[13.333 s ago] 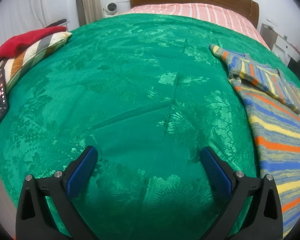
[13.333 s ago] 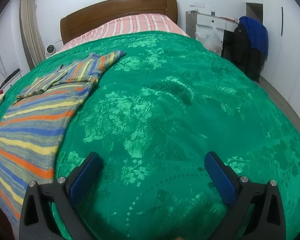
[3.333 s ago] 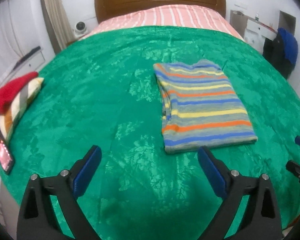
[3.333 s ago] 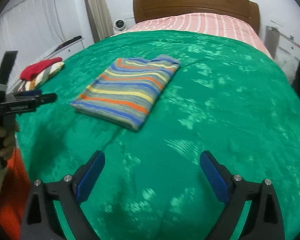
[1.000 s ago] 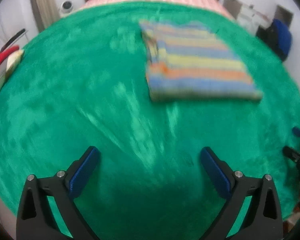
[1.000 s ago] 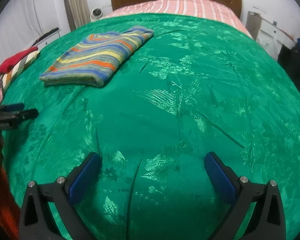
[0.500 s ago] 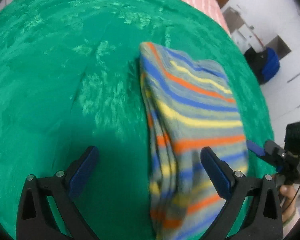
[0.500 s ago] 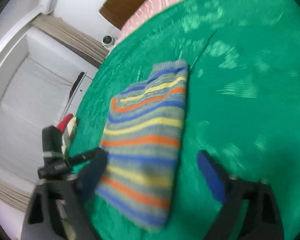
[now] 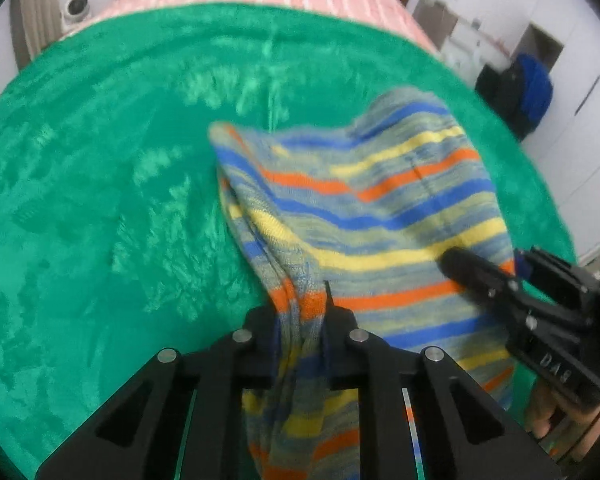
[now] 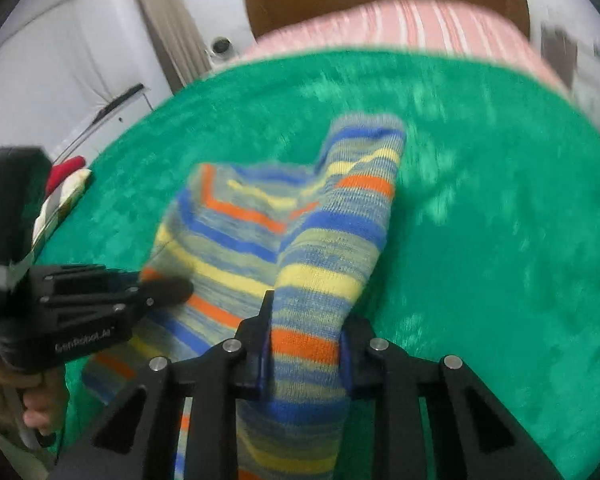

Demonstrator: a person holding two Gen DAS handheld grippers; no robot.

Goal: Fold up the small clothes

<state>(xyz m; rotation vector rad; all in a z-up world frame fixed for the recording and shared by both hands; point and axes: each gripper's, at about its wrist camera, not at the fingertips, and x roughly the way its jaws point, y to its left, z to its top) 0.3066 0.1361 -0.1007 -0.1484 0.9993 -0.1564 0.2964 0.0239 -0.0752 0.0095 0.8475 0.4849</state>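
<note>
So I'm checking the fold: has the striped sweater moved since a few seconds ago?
Yes. The striped sweater lay flat on the green bedspread; now its near edge is lifted off it, both grippers clamped on.

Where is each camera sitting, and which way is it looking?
Left wrist: sits on the left gripper, looking along its fingers toward the headboard; the right gripper and fingers of the person's hand show at right.
Right wrist: sits on the right gripper, facing the headboard too; the left gripper and a hand show at left.
Both see the striped sweater pinched in their jaws, on the green bedspread.
</note>
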